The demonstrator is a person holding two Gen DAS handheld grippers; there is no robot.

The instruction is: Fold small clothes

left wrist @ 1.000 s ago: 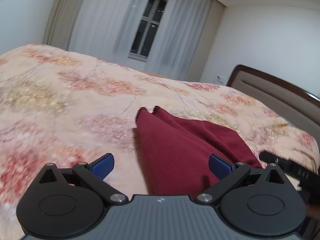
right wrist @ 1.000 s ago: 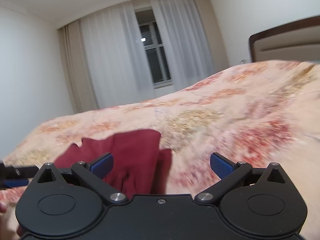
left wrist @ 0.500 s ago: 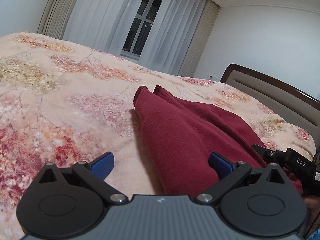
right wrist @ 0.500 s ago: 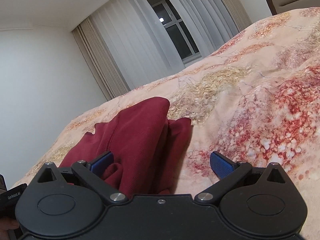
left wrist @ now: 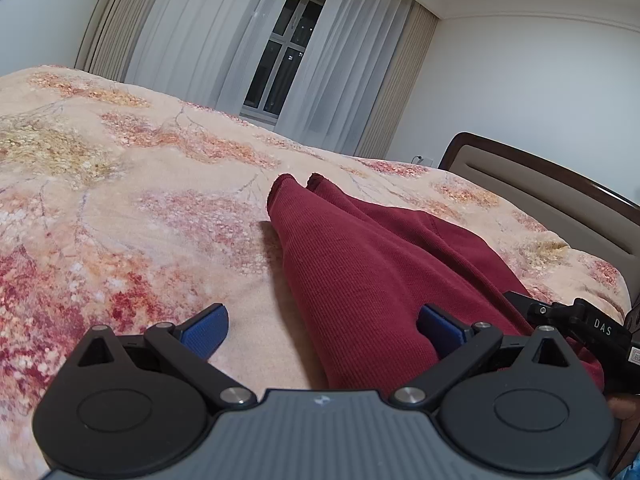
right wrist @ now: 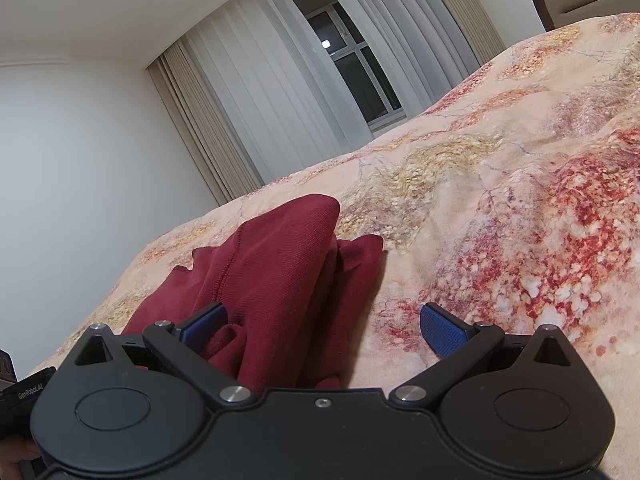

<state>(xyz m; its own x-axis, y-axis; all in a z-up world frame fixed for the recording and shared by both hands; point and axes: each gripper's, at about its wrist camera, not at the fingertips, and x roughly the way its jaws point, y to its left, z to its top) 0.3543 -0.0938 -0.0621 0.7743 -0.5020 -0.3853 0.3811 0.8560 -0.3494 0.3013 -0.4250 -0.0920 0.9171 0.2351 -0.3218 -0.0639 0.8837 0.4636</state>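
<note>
we see a dark red ribbed knit garment (left wrist: 360,264) lying folded in layers on the floral bedspread (left wrist: 120,208), one stitched edge raised in a soft ridge, cuffs pointing away.

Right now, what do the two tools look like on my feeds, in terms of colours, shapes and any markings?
The left tool has a ribbed grey body, two round black discs, black linkage arms with silver pivots, and blue textured finger pads. The right tool matches it but has a smooth black body with a small centre screw. White lettering reads "DAS" on the right tool's side in the left view, "GenRobot.AI" on the left tool's in the right view.
</note>
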